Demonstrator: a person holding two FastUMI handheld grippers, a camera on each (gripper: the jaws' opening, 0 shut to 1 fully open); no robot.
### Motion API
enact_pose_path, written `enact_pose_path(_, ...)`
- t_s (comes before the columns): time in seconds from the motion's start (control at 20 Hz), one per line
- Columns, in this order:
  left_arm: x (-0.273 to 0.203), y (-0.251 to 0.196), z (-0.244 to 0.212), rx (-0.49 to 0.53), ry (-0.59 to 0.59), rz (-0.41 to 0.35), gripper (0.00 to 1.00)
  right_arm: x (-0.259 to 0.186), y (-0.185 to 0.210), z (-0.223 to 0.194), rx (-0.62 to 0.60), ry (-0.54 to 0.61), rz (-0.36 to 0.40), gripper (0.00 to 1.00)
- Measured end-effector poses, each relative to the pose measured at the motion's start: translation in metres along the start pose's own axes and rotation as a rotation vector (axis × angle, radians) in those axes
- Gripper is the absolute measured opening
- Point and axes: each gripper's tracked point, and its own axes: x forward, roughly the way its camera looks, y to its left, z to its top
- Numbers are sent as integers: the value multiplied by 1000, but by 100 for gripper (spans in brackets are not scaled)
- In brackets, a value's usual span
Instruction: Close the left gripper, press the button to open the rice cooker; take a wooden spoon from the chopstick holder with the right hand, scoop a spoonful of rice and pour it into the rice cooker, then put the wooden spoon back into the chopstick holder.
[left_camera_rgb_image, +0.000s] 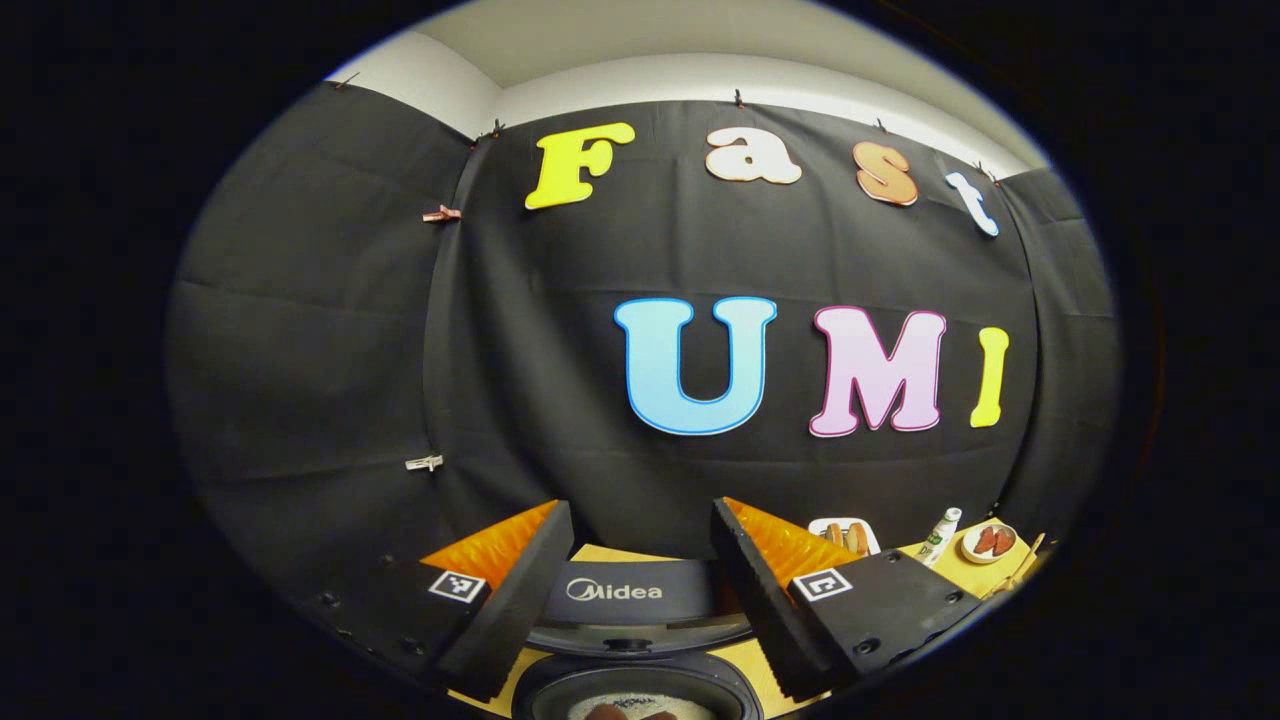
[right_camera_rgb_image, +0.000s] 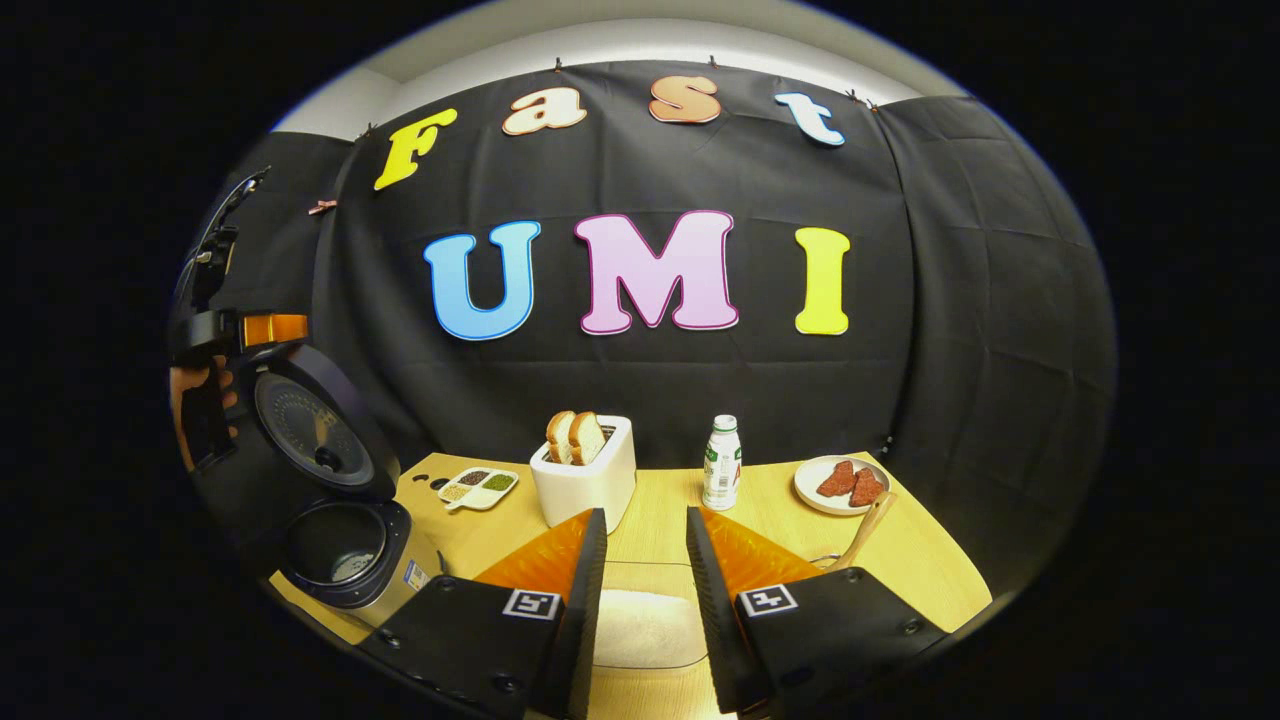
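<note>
Your left gripper (left_camera_rgb_image: 640, 560) hangs above the rice cooker (left_camera_rgb_image: 632, 640), fingers released with a wide gap and nothing between them. In the left gripper view the cooker's raised lid (left_camera_rgb_image: 615, 592) stands between the fingers at 6 o'clock, and the open pot (left_camera_rgb_image: 640, 695) lies beneath it at the bottom edge, with some rice on its bottom.

Your right gripper (right_camera_rgb_image: 645, 560) is also released, fingers spread and grasping nothing. Between them, low at 6 o'clock in the right gripper view, sits a container of white rice (right_camera_rgb_image: 645, 625) on the desk (right_camera_rgb_image: 930, 560).

The right gripper view has the rice cooker (right_camera_rgb_image: 340, 545) at 8 o'clock, lid (right_camera_rgb_image: 310, 425) swung up and tilted back, inner pot exposed. The other gripper (right_camera_rgb_image: 215, 320) shows above the lid at 9 o'clock; a hand holds it.

The wooden spoon (right_camera_rgb_image: 868, 525) pokes up at 4 o'clock, just right of the right finger. Its lower end is hidden, so the chopstick holder cannot be made out.

Also on the desk, from 7 o'clock round to 3 o'clock:
- a divided dish of grains (right_camera_rgb_image: 478, 487)
- a white toaster (right_camera_rgb_image: 585, 480) with two bread slices
- a small bottle (right_camera_rgb_image: 722, 463)
- a plate of red pieces (right_camera_rgb_image: 842, 484)
</note>
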Motion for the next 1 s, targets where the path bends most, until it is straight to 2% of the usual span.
enact_pose_path(0.35,-44,1,-14,-16,-2,6,96,-3,10,2,-17,-1,43,50)
enact_pose_path(0.6,-92,-7,-52,-9,33,30,96,-11,20,1,-15,2,89,50)
enact_pose_path(0.75,-123,-9,-83,-36,78,55,95,-17,27,-1,-28,1,116,50)
enact_pose_path(0.85,-141,-4,-104,-78,97,97,95,-20,32,-3,-39,6,135,50)
enact_pose_path(1.0,-161,-3,-124,-101,77,138,95,-25,35,-7,-50,12,157,50)
